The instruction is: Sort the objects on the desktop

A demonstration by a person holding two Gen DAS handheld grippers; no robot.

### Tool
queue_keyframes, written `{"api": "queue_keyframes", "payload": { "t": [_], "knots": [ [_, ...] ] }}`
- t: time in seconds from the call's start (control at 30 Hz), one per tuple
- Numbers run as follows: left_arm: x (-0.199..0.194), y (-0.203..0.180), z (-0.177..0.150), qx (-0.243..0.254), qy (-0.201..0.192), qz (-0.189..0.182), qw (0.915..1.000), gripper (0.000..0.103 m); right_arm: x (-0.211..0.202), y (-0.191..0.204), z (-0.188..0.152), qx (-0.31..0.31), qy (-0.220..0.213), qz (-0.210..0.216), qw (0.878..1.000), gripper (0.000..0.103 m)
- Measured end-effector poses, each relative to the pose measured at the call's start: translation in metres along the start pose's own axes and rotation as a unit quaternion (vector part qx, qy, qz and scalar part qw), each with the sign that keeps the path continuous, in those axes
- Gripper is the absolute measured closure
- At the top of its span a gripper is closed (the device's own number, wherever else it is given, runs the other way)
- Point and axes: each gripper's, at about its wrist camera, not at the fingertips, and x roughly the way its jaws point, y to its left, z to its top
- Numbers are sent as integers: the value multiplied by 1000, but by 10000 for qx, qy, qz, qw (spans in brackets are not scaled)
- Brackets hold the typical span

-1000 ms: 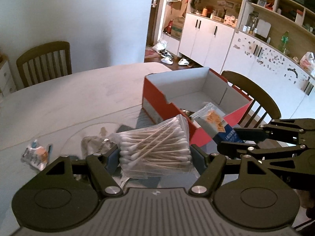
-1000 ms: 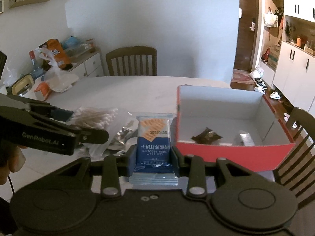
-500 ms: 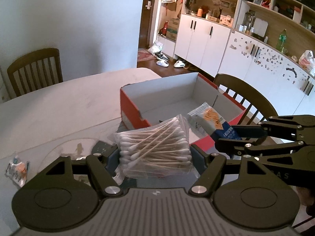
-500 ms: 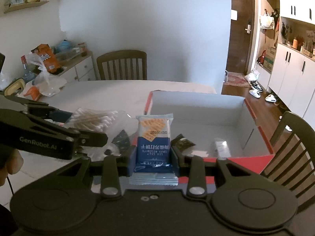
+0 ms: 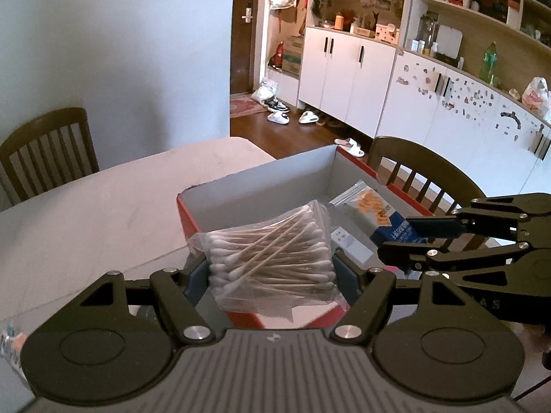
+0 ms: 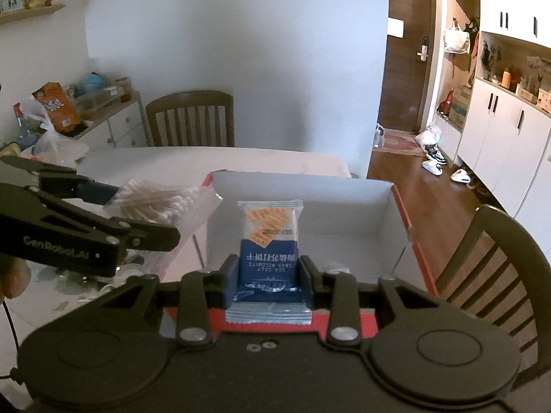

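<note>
My left gripper [image 5: 272, 272] is shut on a clear bag of cotton swabs [image 5: 272, 254], held above the near left corner of the red shoebox [image 5: 261, 179]. My right gripper [image 6: 269, 280] is shut on a blue and white biscuit packet [image 6: 269, 244], held over the box's [image 6: 303, 186] near edge. In the left wrist view the right gripper [image 5: 413, 237] reaches in from the right with the packet [image 5: 378, 208] over the box. In the right wrist view the left gripper [image 6: 113, 203] and its swab bag [image 6: 158, 199] hang at the box's left wall. A small white item [image 5: 351, 244] lies inside the box.
The box stands on a pale table [image 5: 86, 213] near its right edge. Wooden chairs stand at the far side [image 6: 191, 120] and right side [image 5: 423, 172]. Small wrappers [image 6: 75, 275] lie on the table left of the box. A cluttered sideboard [image 6: 103, 117] stands at the back left.
Both grippers have moved forward and up with their loads, from short of the box to over its near edge. Neither has let go.
</note>
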Motion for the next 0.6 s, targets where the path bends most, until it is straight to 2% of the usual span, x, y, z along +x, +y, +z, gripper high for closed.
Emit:
{"api": "queue_keyframes", "payload": {
  "t": [0.23, 0.6],
  "knots": [
    [26, 0, 16, 23, 29, -23, 10000, 29, 17, -15, 3, 29, 108, -108, 9999, 68],
    [77, 3, 43, 212, 311, -122, 9992, 29, 49, -33, 5, 145, 373, -160, 9991, 68]
  ]
}}
